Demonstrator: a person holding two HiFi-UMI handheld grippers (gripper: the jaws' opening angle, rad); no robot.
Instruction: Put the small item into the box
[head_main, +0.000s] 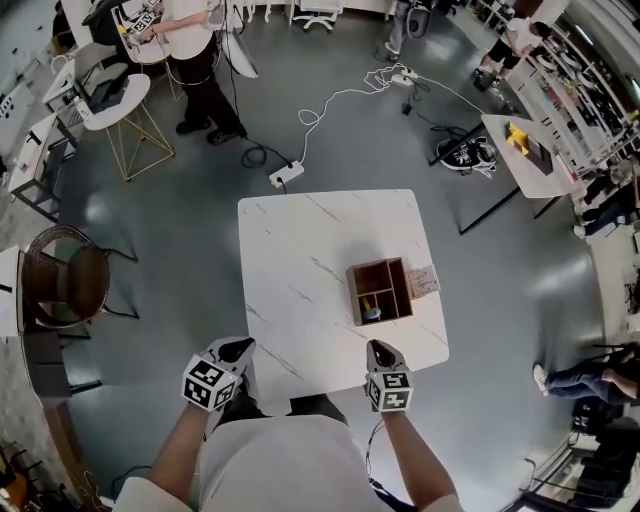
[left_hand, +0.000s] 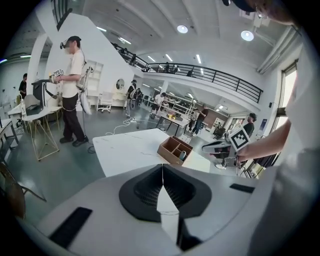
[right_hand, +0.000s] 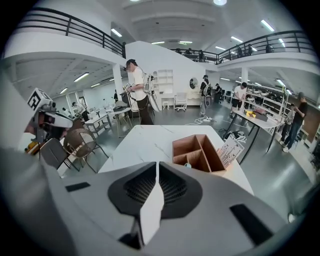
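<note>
Small item (head_main: 371, 313) in box (head_main: 378, 264), left claw (head_main: 238, 347), right claw (head_main: 378, 348) closed, empty

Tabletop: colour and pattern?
The tabletop is white with thin grey veins, marble-like; it shows best in the head view.

One table (head_main: 300, 240), one box (head_main: 354, 290), one small item (head_main: 371, 313), two grippers (head_main: 238, 348) (head_main: 379, 350)

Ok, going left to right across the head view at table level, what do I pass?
From the left: brown wicker chair → left tongs → wooden box → printed card. The right tongs overlap the box sideways, so they are left out.
</note>
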